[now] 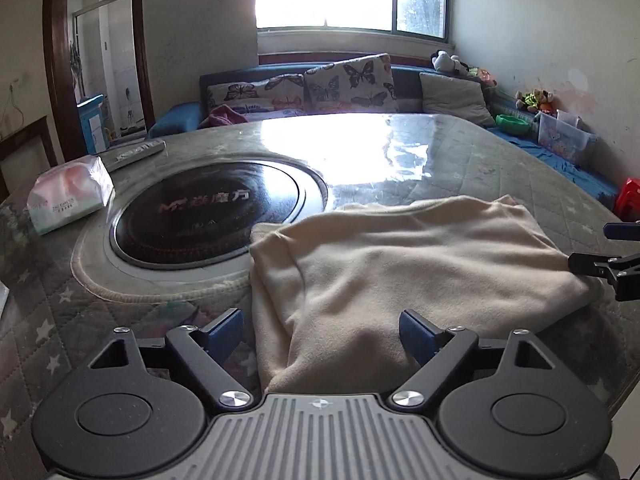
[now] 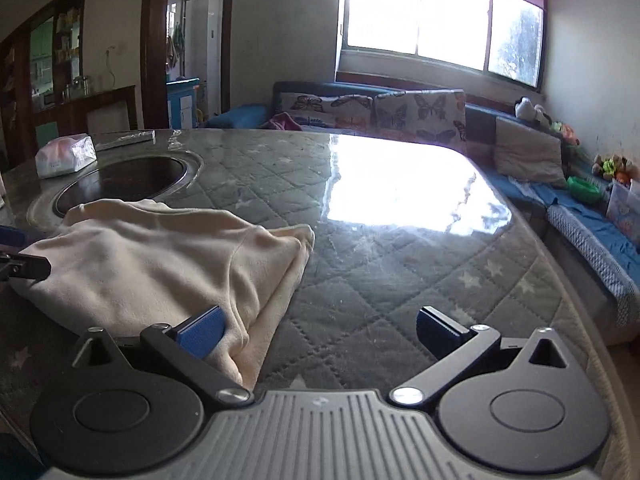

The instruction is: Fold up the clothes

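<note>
The cream garment [image 1: 400,280] hides part of the black cooktop [image 1: 208,216]; window view overexposed.

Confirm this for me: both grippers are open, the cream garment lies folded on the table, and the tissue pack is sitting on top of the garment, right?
Not quite. The tissue pack sits on the table beyond the round dark cooktop, apart from the cream garment, as the left wrist view shows. The rest holds: left gripper and right gripper are both open.
</note>
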### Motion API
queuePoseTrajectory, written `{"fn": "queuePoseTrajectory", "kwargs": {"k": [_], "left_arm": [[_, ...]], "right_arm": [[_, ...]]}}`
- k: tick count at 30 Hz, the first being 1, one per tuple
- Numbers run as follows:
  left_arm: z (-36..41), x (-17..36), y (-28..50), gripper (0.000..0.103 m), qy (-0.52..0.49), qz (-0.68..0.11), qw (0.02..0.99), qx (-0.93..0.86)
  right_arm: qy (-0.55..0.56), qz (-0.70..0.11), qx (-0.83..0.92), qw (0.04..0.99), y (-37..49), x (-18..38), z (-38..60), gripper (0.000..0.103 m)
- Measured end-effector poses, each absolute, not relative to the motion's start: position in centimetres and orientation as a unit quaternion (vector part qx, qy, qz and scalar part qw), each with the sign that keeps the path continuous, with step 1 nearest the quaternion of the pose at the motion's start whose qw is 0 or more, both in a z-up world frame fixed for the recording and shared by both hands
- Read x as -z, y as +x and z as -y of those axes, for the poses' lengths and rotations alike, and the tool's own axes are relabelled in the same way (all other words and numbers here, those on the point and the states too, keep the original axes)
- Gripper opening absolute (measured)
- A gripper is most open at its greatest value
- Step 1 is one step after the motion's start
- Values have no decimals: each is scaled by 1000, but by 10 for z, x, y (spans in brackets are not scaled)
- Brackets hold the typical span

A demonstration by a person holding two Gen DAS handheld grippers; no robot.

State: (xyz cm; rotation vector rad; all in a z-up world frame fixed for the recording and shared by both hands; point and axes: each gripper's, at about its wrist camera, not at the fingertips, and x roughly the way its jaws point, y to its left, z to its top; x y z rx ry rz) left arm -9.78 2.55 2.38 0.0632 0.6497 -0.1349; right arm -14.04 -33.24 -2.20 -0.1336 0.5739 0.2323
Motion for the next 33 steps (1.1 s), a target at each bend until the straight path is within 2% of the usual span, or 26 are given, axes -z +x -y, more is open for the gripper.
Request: {"fn": "queuePoseTrajectory", "kwargs": {"k": [6, 11, 18, 33], "left_arm": [[-40, -23, -98, 87, 16, -321, 947, 28], [-47, -12, -97, 88, 16, -335, 942, 10], [-44, -23, -103, 89, 16, -323, 946, 22], [-52, -20, -93, 92, 3, -328, 945, 7]], "right_arm": [[-84, -261, -139, 952, -142, 12, 318, 103], [-111, -276, -134, 945, -137, 27, 308, 103], [-125, -252, -130, 951, -143, 22, 306, 103], [-126, -253, -126, 951, -131, 23, 303, 103]]}}
